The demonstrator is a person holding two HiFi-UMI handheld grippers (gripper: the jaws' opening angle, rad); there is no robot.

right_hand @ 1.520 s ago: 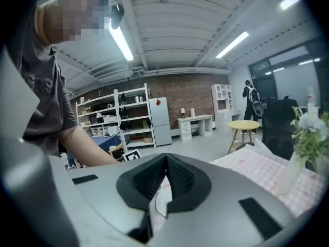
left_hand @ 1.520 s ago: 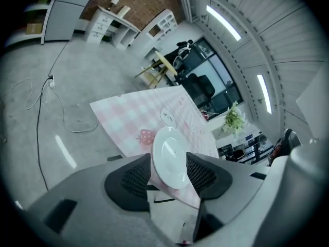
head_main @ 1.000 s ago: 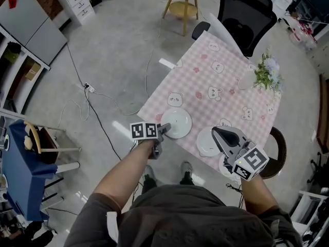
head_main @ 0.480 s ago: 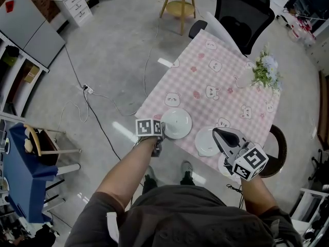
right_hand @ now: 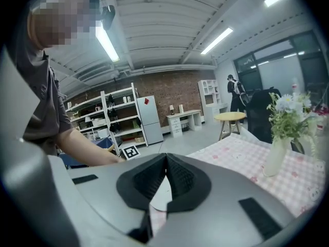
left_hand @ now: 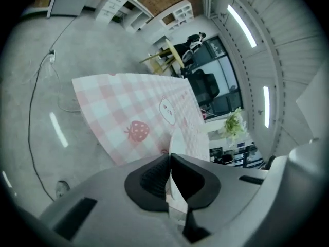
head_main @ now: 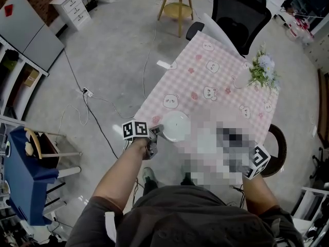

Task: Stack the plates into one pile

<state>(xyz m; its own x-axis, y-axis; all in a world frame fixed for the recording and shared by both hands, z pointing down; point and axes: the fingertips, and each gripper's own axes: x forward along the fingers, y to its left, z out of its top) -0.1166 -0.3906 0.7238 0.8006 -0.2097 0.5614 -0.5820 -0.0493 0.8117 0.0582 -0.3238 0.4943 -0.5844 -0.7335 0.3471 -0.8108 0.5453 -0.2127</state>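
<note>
**A:** Head view?
**B:** The left hand-held gripper (head_main: pixel 159 130) is at the desk's (head_main: pixel 216 81) near edge, on the rim of a white plate (head_main: pixel 177 125). A mosaic patch covers everything to the right except one marker cube (head_main: pixel 260 160).
**A:** Left gripper view?
**B:** Its jaws have just been closing and are pinched on that rim (left_hand: pixel 178 141).
**A:** Right gripper view?
**B:** The right hand-held gripper (right_hand: pixel 165 158) has its jaws together. A second plate (right_hand: pixel 160 190) shows white behind the pads, but I can't tell if it's gripped.

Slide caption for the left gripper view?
Left gripper, jaws just closing, pinches the white plate by its rim; checked tablecloth beyond.
</note>
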